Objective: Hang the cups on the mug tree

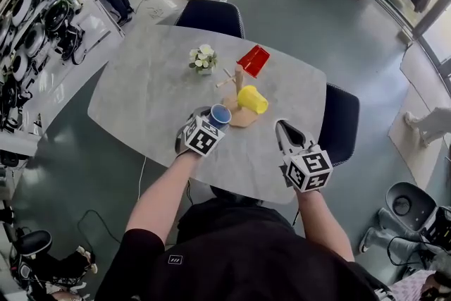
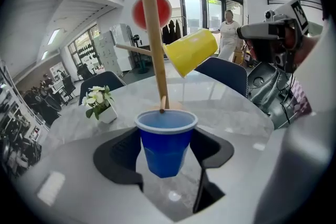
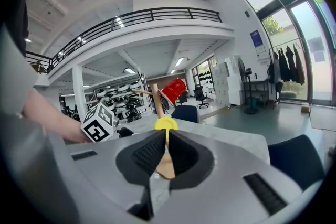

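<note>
A person leaning over a grey, marble-look worktop (image 1: 141, 99) worked w/ two hand-held grippers. The left gripper (image 1: 214, 121) had its fingers set wide & grasping a blue plastic cup (image 2: 165, 147) by its sides. The cup's mouth faced up, w/ a dark pad against each flank just below the rim. The cup was at the near-left edge of the round base of the wooden mug tree (image 1: 239, 80), close in front of the trunk. Whether its bottom touched the worktop could not be told.

Two more cups hung on the tree. A yellow cup (image 1: 252, 99) sat tilted on a peg on the tree's right side. A red cup (image 1: 253, 60) hung on a peg at the far side, beyond the trunk.

The right gripper (image 1: 282, 126) hovered over the near-right part of the worktop, apart from the tree & aimed roughly toward it. Its fingers were clenched together w/ nothing btwn them. The tree's base & the yellow cup showed beyond the tips in the right gripper view.

A small white pot of white flowers (image 1: 203, 60) stood to the left of the tree, clear of its base. One dark blue chair (image 1: 209, 16) was drawn up at the far edge & a second chair (image 1: 340, 120) at the right edge. In the left gripper view, a bystander (image 2: 229, 29) in pale clothes stood nr the glass doors in the bkgd.
</note>
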A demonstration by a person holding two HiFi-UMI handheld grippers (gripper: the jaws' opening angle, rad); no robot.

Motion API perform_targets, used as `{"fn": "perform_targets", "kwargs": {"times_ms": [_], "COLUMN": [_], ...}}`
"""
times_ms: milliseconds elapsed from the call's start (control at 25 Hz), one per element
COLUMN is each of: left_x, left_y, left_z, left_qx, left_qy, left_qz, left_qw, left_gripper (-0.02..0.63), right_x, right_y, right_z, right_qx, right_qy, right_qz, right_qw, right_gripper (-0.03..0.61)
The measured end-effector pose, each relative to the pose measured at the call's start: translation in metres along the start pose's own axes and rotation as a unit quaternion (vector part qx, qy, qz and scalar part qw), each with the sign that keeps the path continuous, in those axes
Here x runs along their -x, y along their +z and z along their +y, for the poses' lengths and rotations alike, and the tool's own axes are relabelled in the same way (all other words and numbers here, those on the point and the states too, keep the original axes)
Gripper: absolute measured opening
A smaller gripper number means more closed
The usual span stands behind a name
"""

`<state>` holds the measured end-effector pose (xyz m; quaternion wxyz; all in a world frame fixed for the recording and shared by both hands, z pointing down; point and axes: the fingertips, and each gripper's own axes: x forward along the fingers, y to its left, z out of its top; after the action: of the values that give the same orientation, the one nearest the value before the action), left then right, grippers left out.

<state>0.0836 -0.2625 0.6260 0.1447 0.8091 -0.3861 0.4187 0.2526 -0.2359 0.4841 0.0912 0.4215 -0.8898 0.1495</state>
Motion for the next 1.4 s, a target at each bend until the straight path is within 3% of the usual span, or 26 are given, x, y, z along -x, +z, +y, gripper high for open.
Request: {"fn": "perform_targets", "kwargs": {"times_ms": [360, 800, 1000, 1400], "left_x": [-0.004, -0.034, -0.042, -0.036], "left_y": [0.017, 0.036, 0.046, 0.038], "left_z": [-0.002, -0.01, -0.021, -0.03], "left_qx": [-0.085, -0.206, -0.224, -0.241], "left_qy": [0.016, 0.039, 0.036, 0.028], "left_qz": [0.01, 0.03, 0.016, 0.025], "left_qw": [0.9962, 0.9774, 0.9737, 0.9698], "left_gripper": [0.299, 0.302, 0.302, 0.307], "right_x": [-0.004, 0.006, 0.012, 0.024], "right_y": [-0.005, -0.019, -0.025, -0.021], "right_z": [-0.001, -0.016, -0.02, -0.019], "right_qx": [-0.008, -0.02, -0.023, -0.022], "right_qy": [0.004, -0.012, -0.018, -0.016], "right_qz": [0.003, 0.018, 0.025, 0.026], "right_qw": [1.0, 1.0, 0.999, 0.999], "right_gripper": [0.026, 0.026, 0.026, 0.026]}}
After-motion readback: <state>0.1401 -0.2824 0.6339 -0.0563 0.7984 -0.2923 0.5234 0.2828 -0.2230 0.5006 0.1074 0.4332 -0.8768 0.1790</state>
